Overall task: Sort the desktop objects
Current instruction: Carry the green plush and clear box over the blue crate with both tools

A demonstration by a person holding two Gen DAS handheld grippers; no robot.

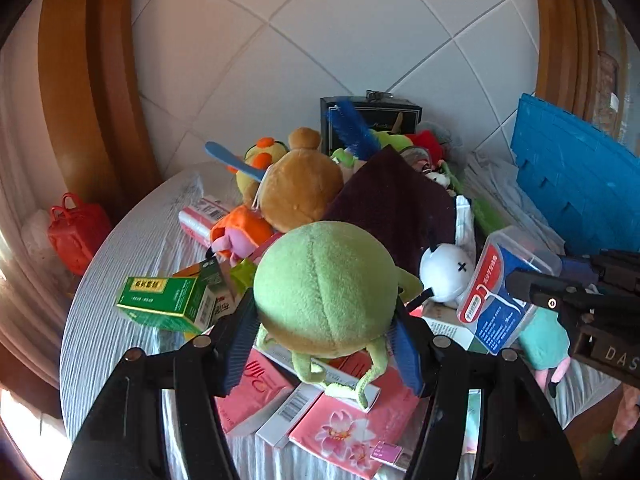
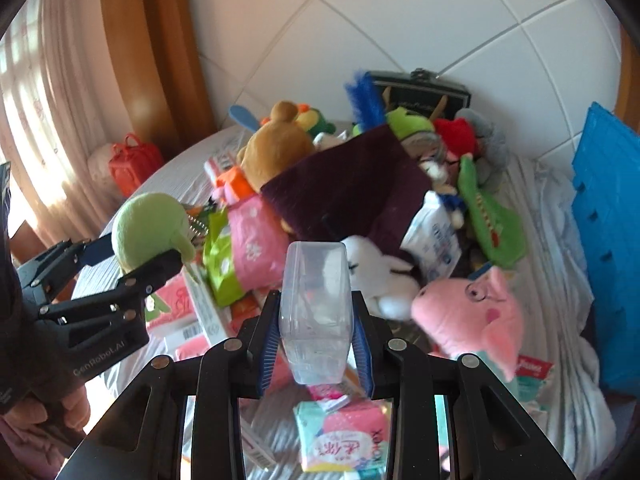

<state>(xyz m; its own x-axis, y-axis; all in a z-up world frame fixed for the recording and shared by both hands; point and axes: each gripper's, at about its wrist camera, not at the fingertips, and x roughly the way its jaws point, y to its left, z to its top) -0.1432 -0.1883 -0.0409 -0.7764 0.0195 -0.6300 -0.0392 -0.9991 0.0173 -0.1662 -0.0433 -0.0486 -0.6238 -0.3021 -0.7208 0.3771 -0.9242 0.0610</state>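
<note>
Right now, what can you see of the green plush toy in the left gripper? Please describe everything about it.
The green plush toy has a round, fuzzy, light green body with a centre seam, a tan band below, and thin dangling limbs. The left gripper clamps it from both sides with its blue pads, holding it in the air above the pink packets on the table; nothing else visibly touches it. In the right wrist view it hangs at the left, clear of the pile.

Tiled wall (image 1: 340, 40), curtain (image 2: 48, 92), wooden frame (image 1: 80, 80)
</note>
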